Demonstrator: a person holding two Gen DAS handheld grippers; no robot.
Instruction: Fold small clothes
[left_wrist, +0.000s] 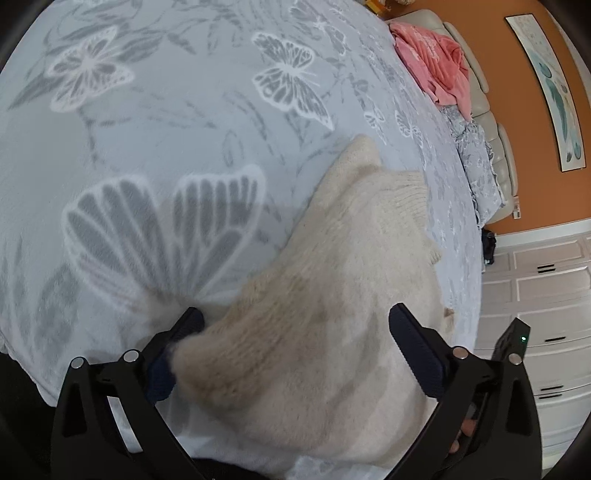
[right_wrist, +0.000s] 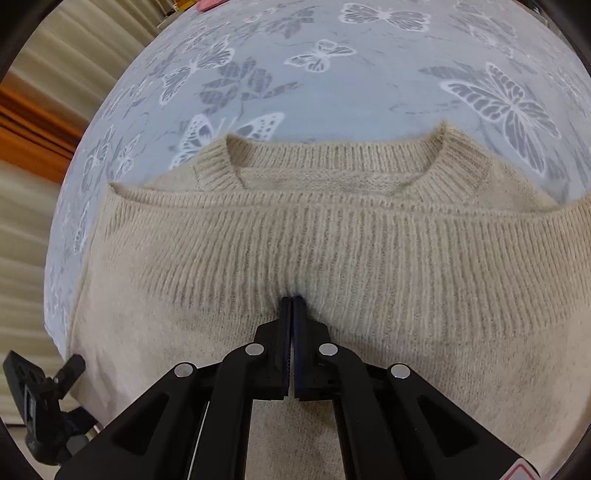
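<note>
Sweater (right_wrist: 332, 251), soft, fuzzy cream knit, lies on the butterfly bedspread (right_wrist: 369, 92); right tongs (right_wrist: 293, 299) pinch its ribbed hem closed, left tongs (left_wrist: 295, 321) gape over a limp sleeve; thick ribbing likely grips best.

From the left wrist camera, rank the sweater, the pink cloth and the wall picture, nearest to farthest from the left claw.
1. Sweater: lies between the open fingers of the left claw, on the butterfly blanket.
2. Pink cloth: far upper right, heaped beyond the blanket's edge.
3. Wall picture: farthest, on the orange wall at the right.
</note>
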